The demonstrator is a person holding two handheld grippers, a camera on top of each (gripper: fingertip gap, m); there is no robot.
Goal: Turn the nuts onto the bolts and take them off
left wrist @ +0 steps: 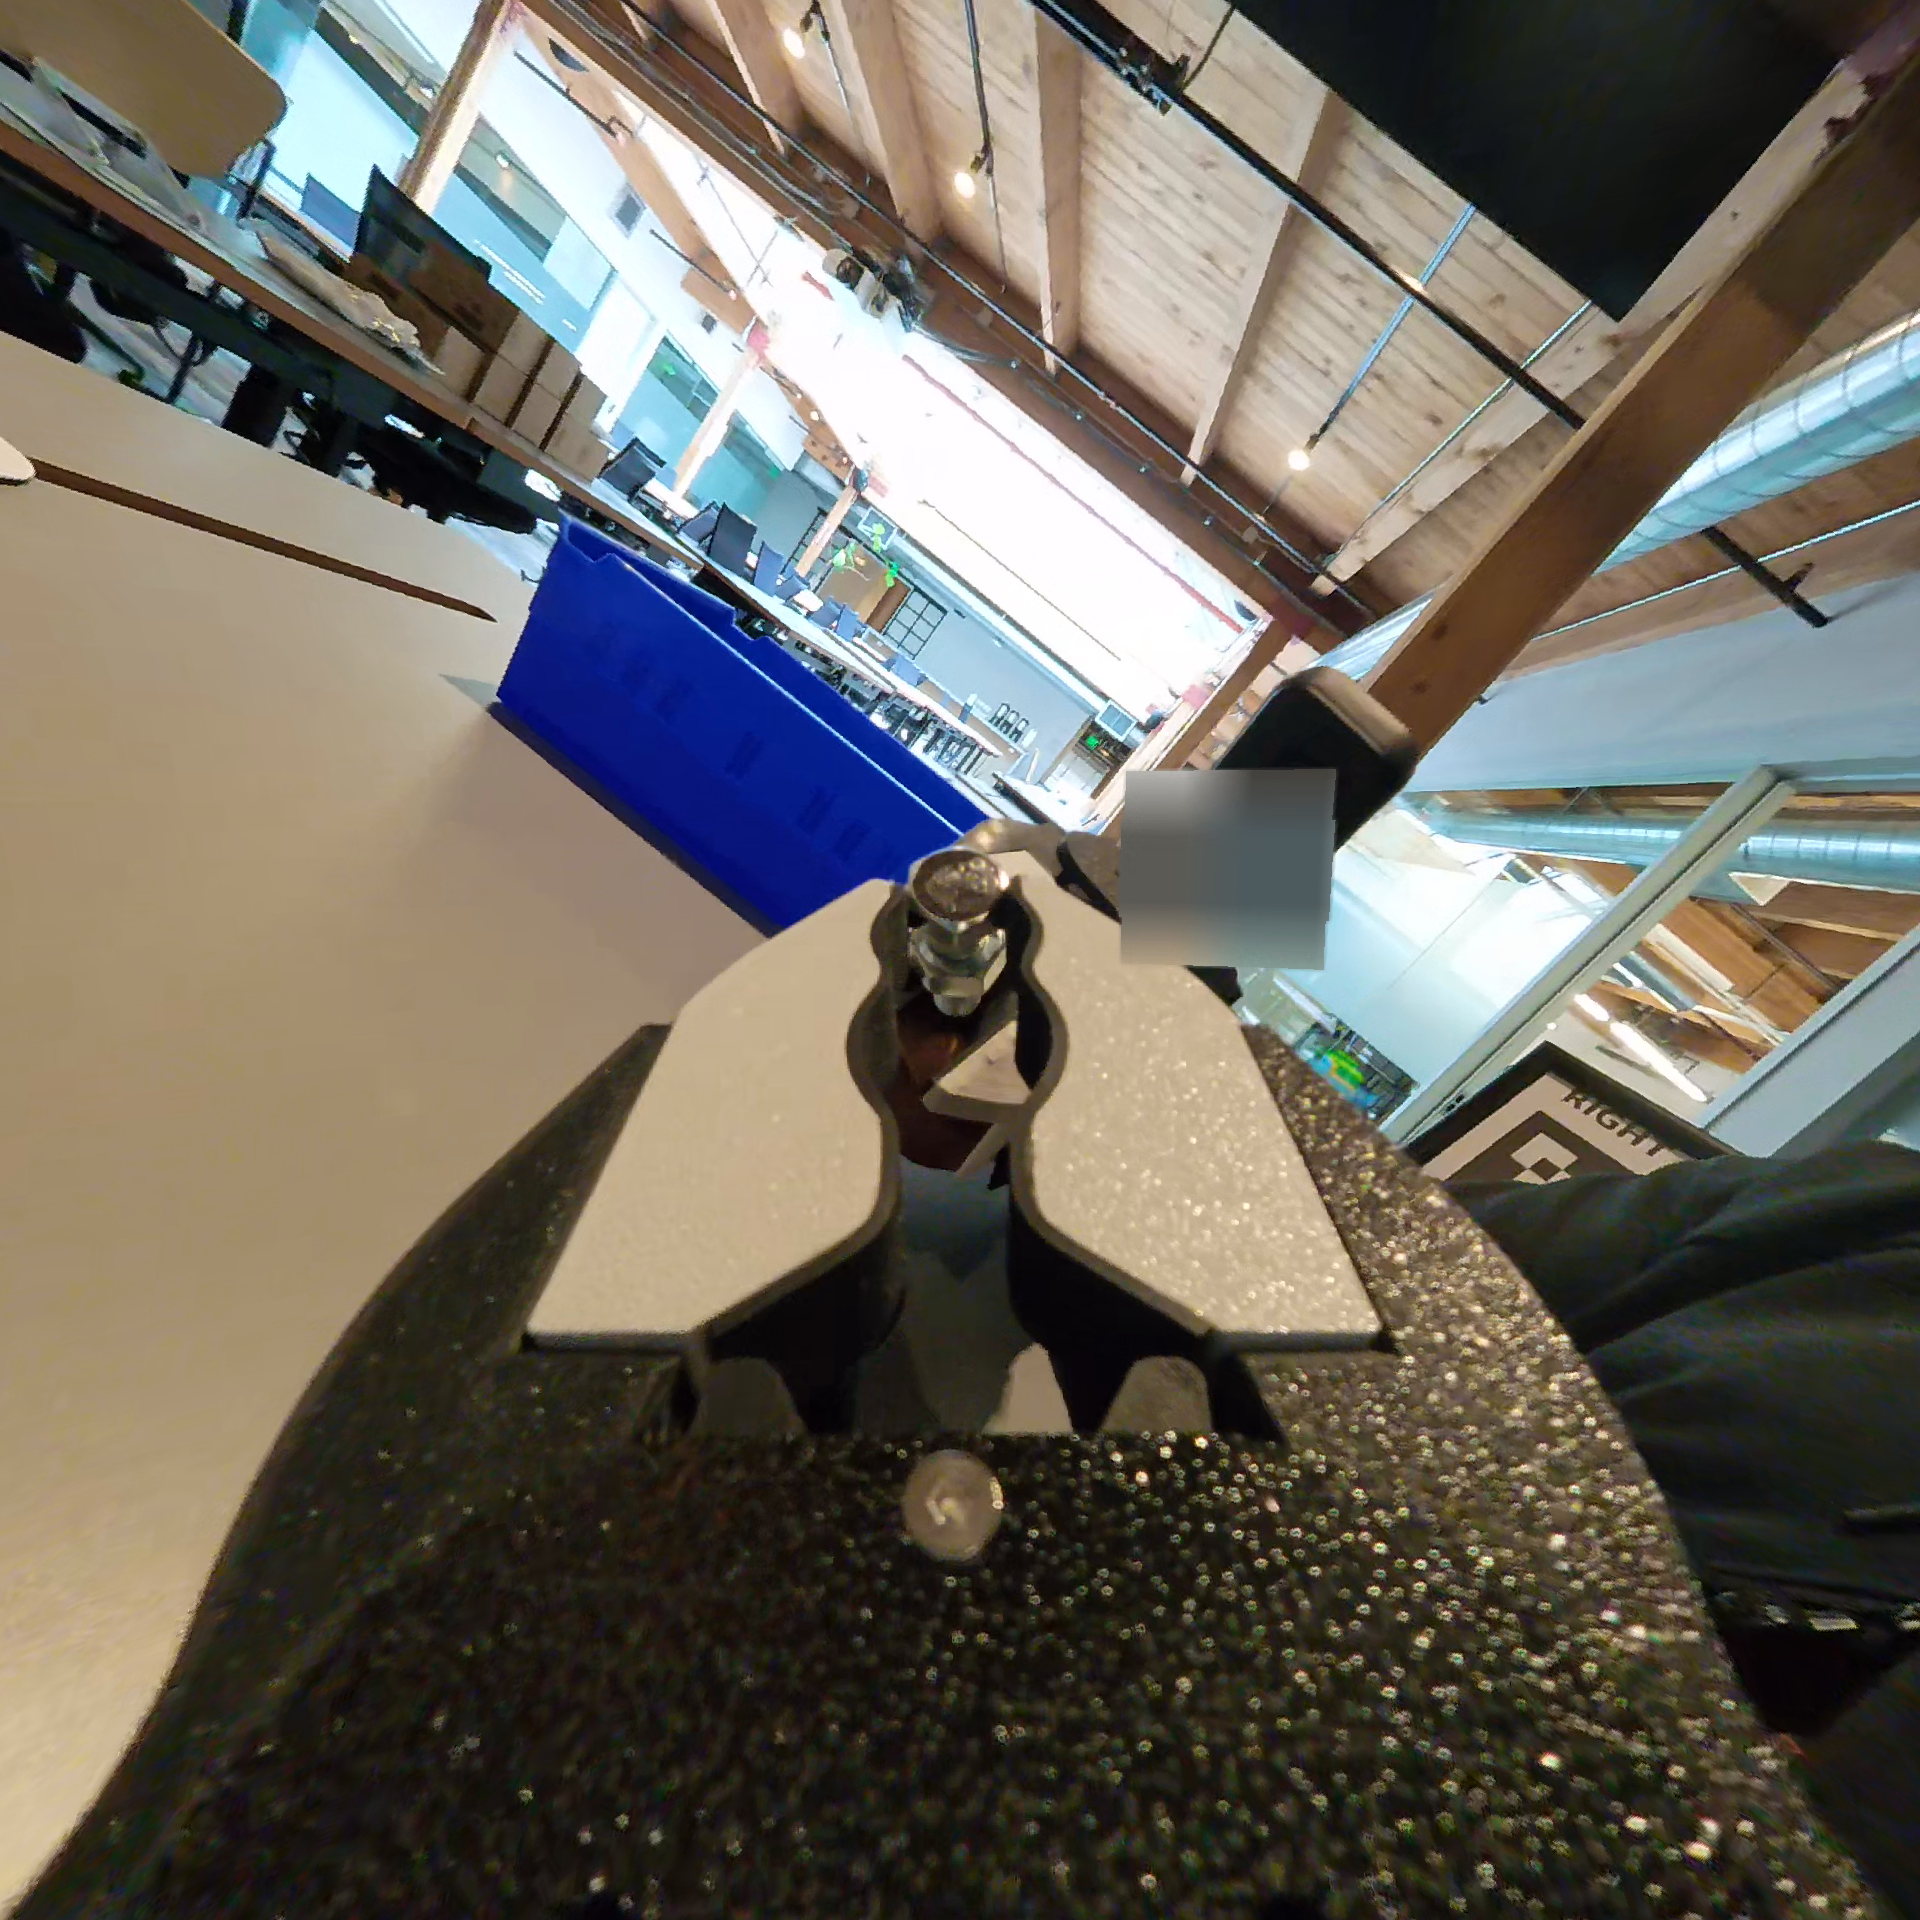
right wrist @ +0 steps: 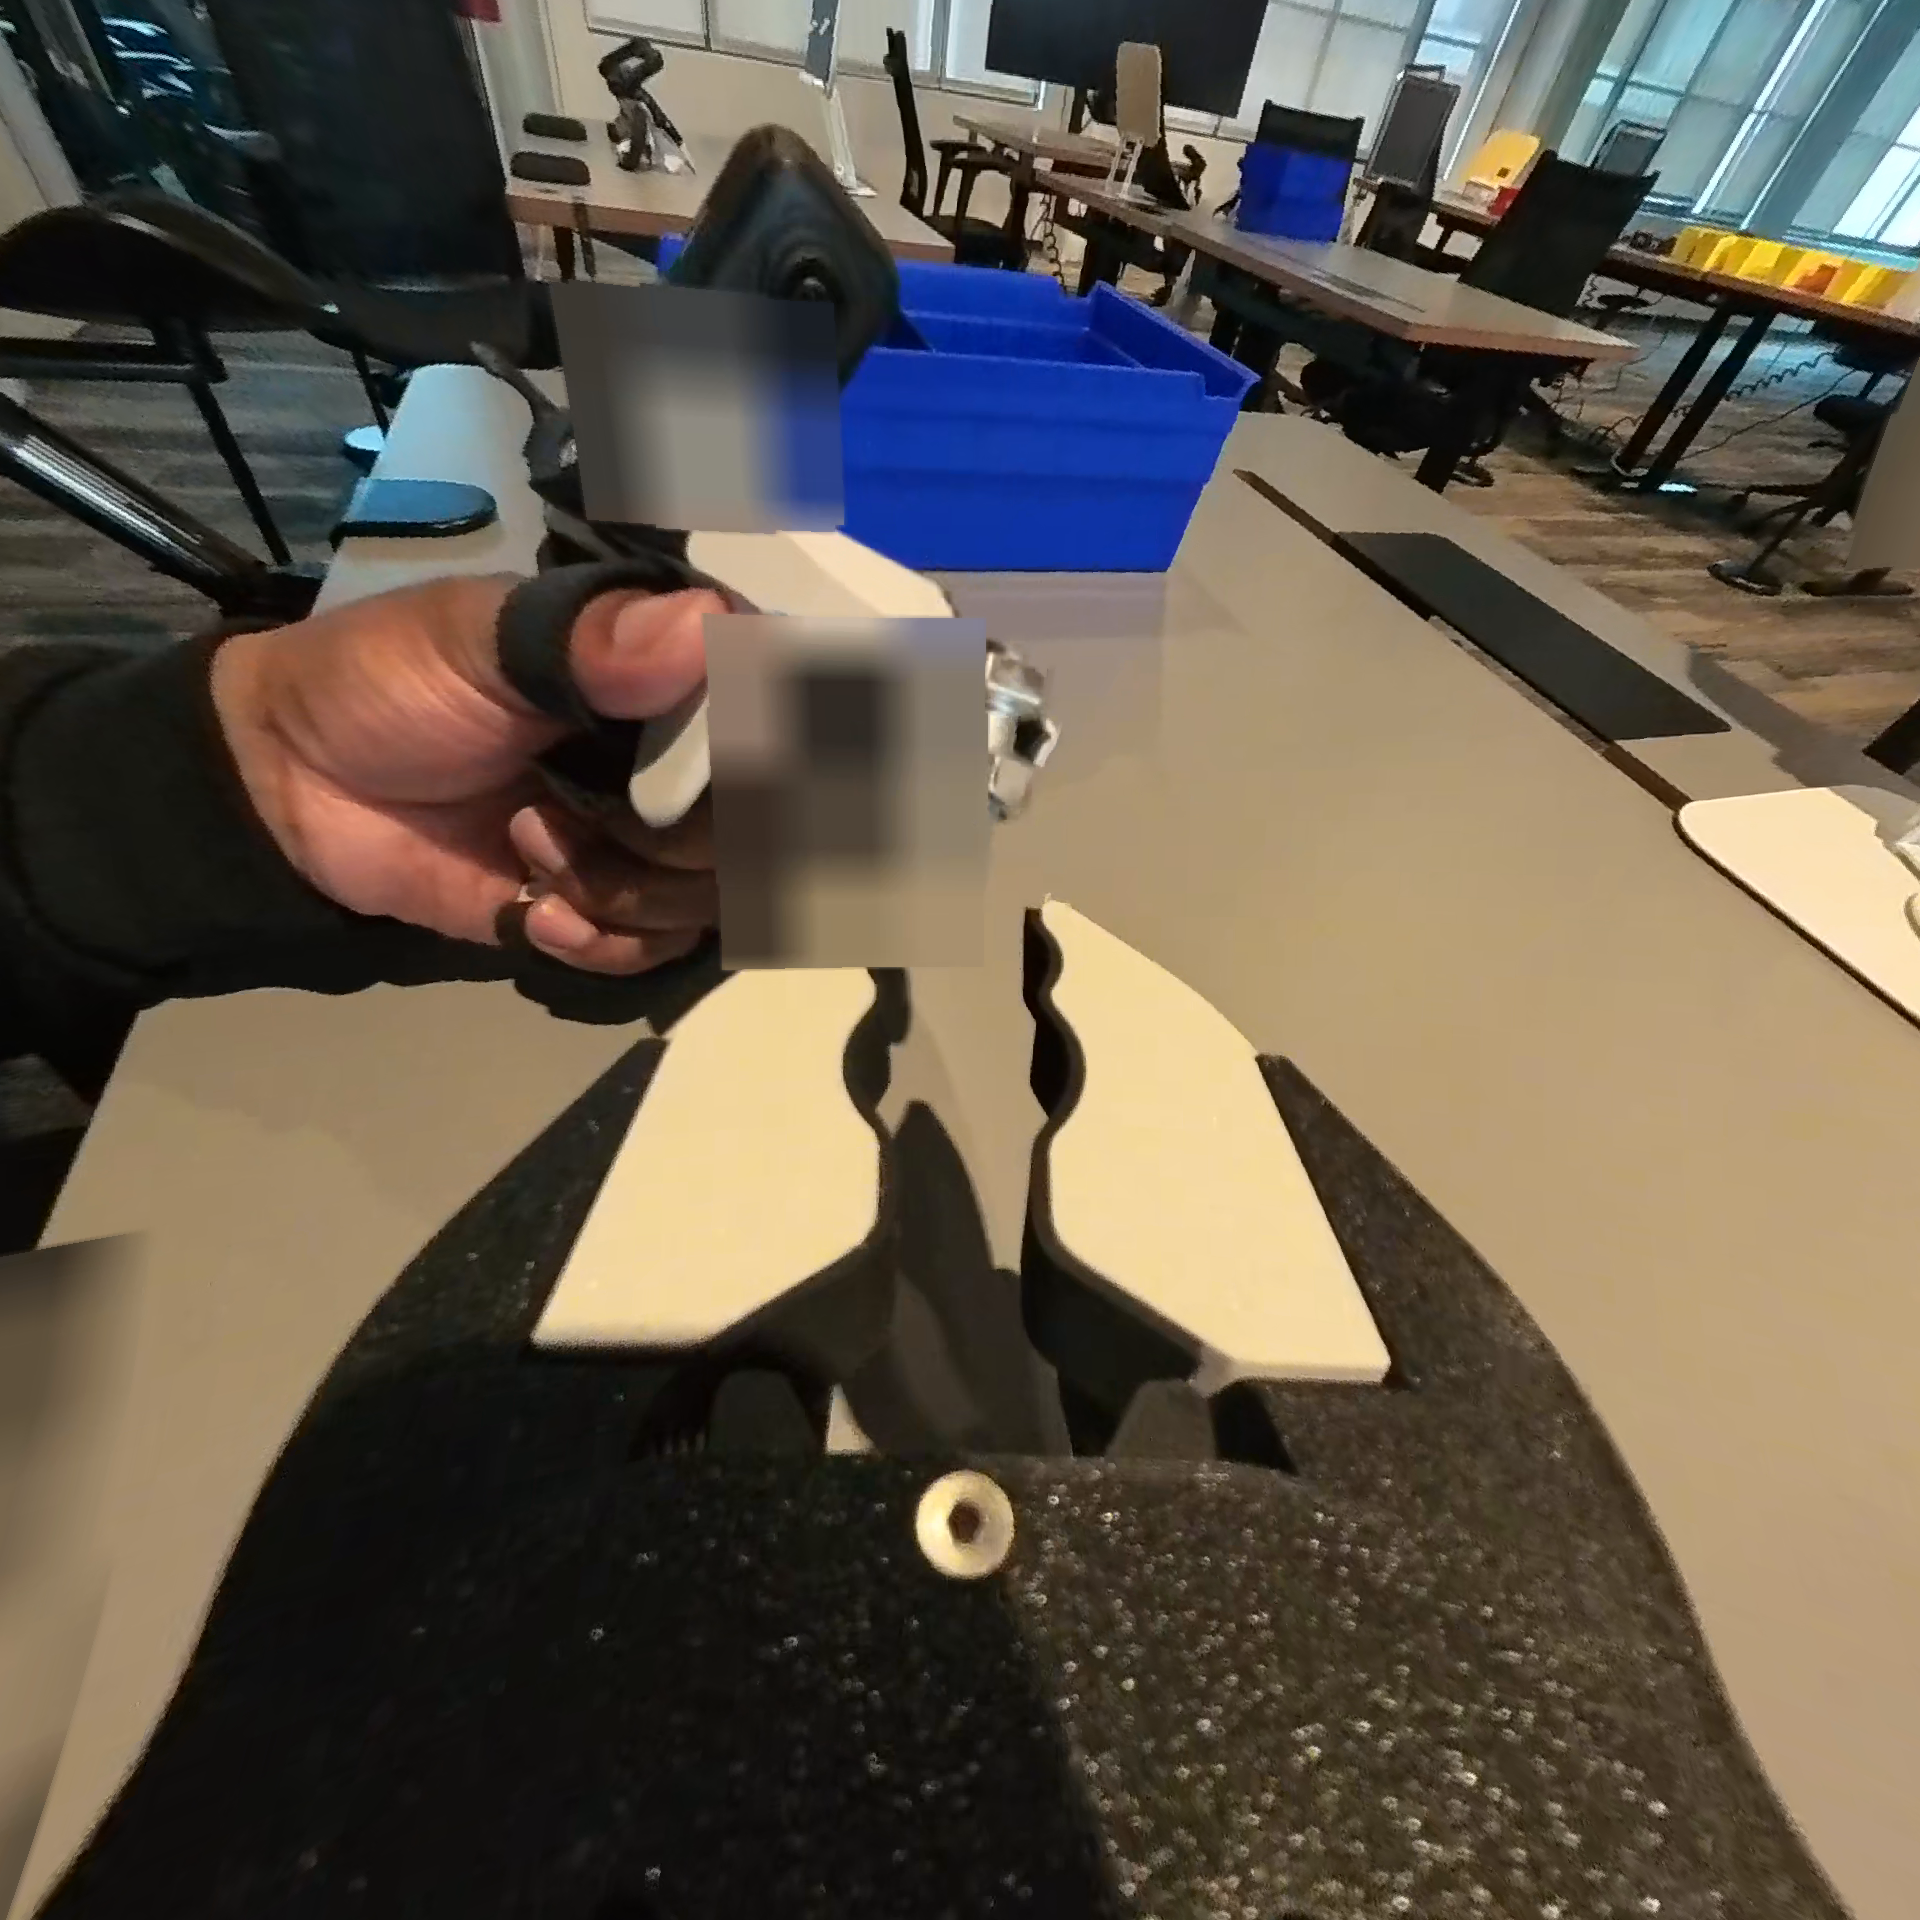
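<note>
Smooth grey desk (right wrist: 1351, 883) in open office; ribbed blue plastic bin (right wrist: 1029, 457) at far edge. Left gripper (left wrist: 951, 935) fingers clamp a shiny steel bolt (left wrist: 956, 888) carrying a hex nut (left wrist: 954, 966). Right gripper (right wrist: 966, 956) fingers narrowly parted, empty.

Left gripper (left wrist: 956, 925): pale grey finger plates, black speckled glittery body, silver screw at centre. Bolt (left wrist: 956, 914) and nut (left wrist: 954, 968): shiny silver metal. Right gripper (right wrist: 961, 997): cream-white finger plates, black inner edges, black speckled body. Worktop (right wrist: 1299, 831): plain matte grey-beige, dark brown seam line. Bin (right wrist: 1029, 457): saturated blue, no pattern. Hand (right wrist: 416, 769): black sleeve, black finger bands. Mat (right wrist: 1517, 623): flat black. Tray (right wrist: 1808, 873): white. Far bins (right wrist: 1766, 265): yellow. Ceiling (left wrist: 1091, 260): light wood planks, brown beams.
</note>
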